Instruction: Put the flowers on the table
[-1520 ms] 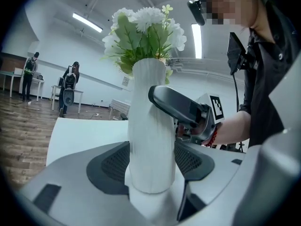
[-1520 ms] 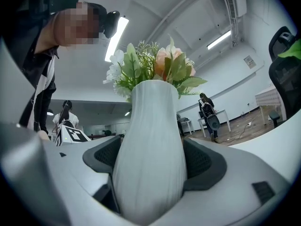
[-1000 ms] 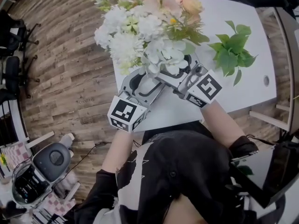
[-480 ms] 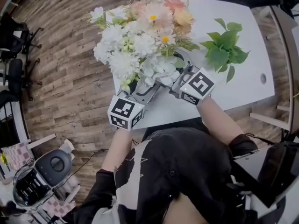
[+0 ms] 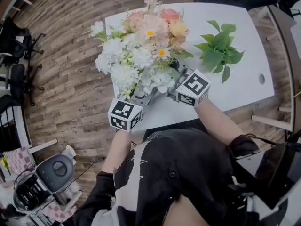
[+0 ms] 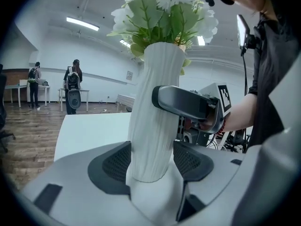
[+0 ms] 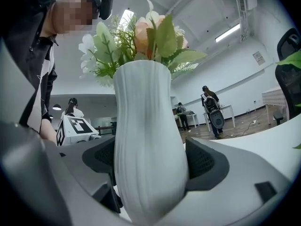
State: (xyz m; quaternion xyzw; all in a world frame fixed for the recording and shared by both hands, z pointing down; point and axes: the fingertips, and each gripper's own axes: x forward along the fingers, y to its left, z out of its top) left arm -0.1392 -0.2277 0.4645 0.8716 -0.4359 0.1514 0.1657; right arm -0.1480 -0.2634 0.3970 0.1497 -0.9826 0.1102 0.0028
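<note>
Nearest, the left hand-held gripper [image 6: 151, 163] and right hand-held gripper [image 7: 151, 164] are both clamped on the white vase [image 6: 153, 112]. They hold the flowers [image 5: 141, 51] over the tabletop [image 5: 235, 93]'s near left corner. Keep the vase upright and lower it flat, clear of the leafy plant [image 5: 217, 51] beyond. A second earlier the bouquet was closer to the camera.

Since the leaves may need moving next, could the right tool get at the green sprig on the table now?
Probably not yet: the right tool is clamped on the white vase. The green sprig lies unobstructed beside it.
</note>
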